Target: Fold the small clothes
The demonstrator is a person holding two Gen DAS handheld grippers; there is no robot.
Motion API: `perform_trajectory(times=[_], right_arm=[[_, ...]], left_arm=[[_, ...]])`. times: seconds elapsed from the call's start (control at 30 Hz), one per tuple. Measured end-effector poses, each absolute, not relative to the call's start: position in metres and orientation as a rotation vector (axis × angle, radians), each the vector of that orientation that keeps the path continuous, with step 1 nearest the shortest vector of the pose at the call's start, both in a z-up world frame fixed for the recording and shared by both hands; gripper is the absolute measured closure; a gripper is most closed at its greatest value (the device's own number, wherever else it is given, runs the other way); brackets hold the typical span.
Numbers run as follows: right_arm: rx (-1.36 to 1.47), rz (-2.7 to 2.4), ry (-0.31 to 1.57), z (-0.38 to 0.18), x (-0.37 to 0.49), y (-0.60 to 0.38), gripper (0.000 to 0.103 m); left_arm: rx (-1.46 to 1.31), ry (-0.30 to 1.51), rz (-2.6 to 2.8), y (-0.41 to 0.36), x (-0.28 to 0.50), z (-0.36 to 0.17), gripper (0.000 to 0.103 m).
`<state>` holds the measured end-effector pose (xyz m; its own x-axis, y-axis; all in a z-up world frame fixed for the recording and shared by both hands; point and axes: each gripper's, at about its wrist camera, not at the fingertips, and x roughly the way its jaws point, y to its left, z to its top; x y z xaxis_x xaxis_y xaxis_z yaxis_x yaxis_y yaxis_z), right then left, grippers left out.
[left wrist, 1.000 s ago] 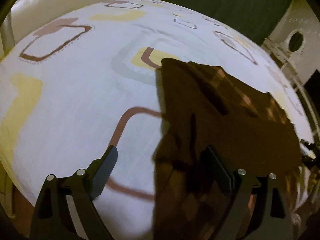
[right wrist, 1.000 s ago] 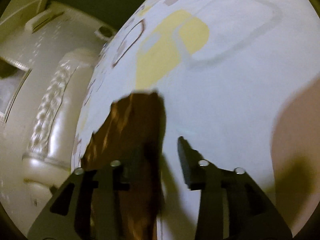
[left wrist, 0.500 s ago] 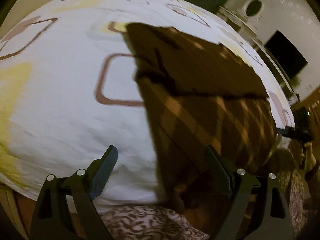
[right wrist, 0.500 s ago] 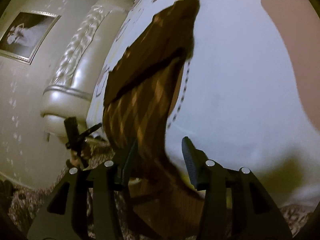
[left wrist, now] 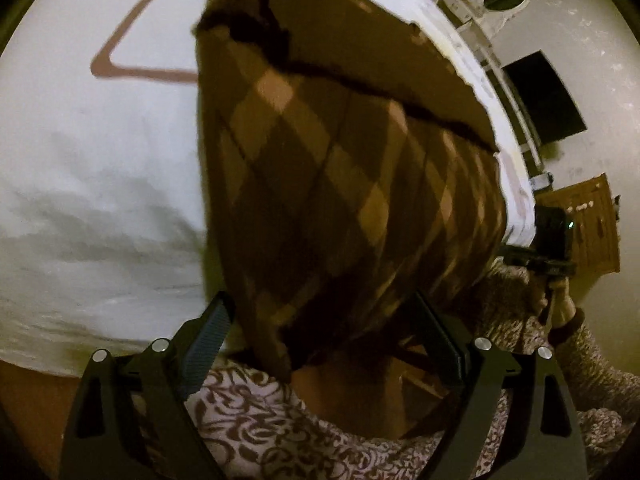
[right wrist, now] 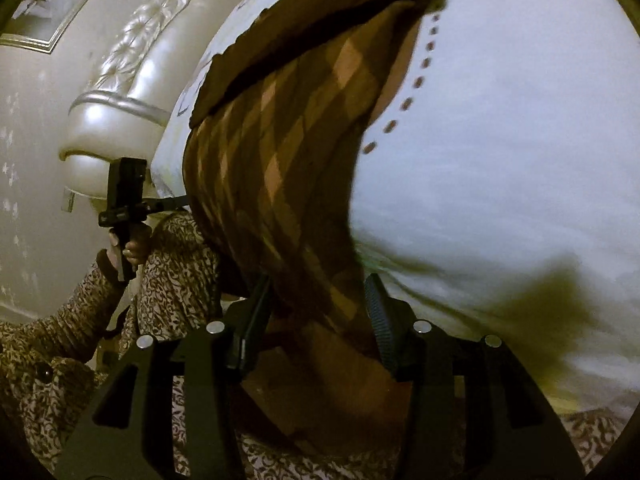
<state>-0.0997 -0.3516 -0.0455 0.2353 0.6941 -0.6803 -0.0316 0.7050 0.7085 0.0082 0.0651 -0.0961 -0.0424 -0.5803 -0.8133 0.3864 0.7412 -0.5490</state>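
A brown garment with a tan diamond pattern (left wrist: 340, 184) lies on the bed and hangs over its near edge; its far part is plain dark brown. My left gripper (left wrist: 324, 332) is open, its fingers on either side of the hanging left edge, not closed on it. In the right wrist view the same garment (right wrist: 288, 168) hangs between the fingers of my right gripper (right wrist: 320, 312), which is also open. Each view shows the other gripper beyond the cloth, the right one (left wrist: 552, 240) and the left one (right wrist: 124, 192).
The bed has a white sheet (left wrist: 100, 184) with brown and yellow rounded-square prints. A padded cream headboard (right wrist: 120, 92) stands at the left in the right wrist view. The person's patterned clothing (left wrist: 256, 428) is just below both grippers. A dark doorway (left wrist: 544, 100) and wooden furniture (left wrist: 588, 224) are beyond the bed.
Both grippers have pulled back toward the bed's near edge and dropped lower. The garment now hangs over the edge with its patterned side showing between the open fingers.
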Motion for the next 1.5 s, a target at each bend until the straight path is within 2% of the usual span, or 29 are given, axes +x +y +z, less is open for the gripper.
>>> perform_trajectory(times=[0.17,0.23,0.3,0.33,0.43,0.47,0.53,0.73,0.8,1.07,1.2,1.5], right_arm=[[0.628,0.576,1.25,-0.047,-0.092,-0.338,0.056],[0.637,0.578,1.248,-0.047,-0.091,-0.336,0.057],[0.635,0.578,1.251,-0.049,-0.091,-0.335,0.072],[0.631,0.583,1.259,-0.051,-0.09,-0.332,0.075],[0.614,0.587,1.277,-0.054,-0.089,-0.329,0.086],[0.613,0.593,1.275,-0.054,-0.088,-0.327,0.097],[0.626,0.593,1.256,-0.05,-0.089,-0.329,0.099],[0.741,0.614,1.112,-0.022,-0.092,-0.344,0.1],[0.775,0.625,1.053,-0.009,-0.09,-0.35,0.1],[0.907,0.594,0.886,0.014,-0.062,-0.381,0.1],[0.931,0.51,0.871,0.004,-0.038,-0.399,0.1],[1.078,0.337,0.906,-0.059,-0.017,-0.419,0.1]], left_arm=[[-0.099,1.499,-0.711,0.052,0.009,-0.109,0.016],[-0.08,1.488,-0.671,0.051,0.009,-0.111,0.03],[-0.07,1.48,-0.641,0.054,0.008,-0.111,0.039],[-0.069,1.477,-0.629,0.055,0.008,-0.111,0.049],[-0.069,1.472,-0.636,0.061,0.006,-0.111,0.069],[-0.056,1.467,-0.644,0.062,0.005,-0.11,0.072],[-0.035,1.437,-0.691,0.058,0.0,-0.105,0.092],[-0.105,1.301,-0.757,0.066,-0.002,-0.077,0.095],[-0.193,1.268,-0.766,0.075,0.005,-0.069,0.1],[-0.361,1.174,-0.715,0.094,0.048,-0.043,0.1],[-0.372,1.153,-0.681,0.083,0.076,-0.04,0.1],[-0.444,1.2,-0.589,0.089,0.11,-0.069,0.099]])
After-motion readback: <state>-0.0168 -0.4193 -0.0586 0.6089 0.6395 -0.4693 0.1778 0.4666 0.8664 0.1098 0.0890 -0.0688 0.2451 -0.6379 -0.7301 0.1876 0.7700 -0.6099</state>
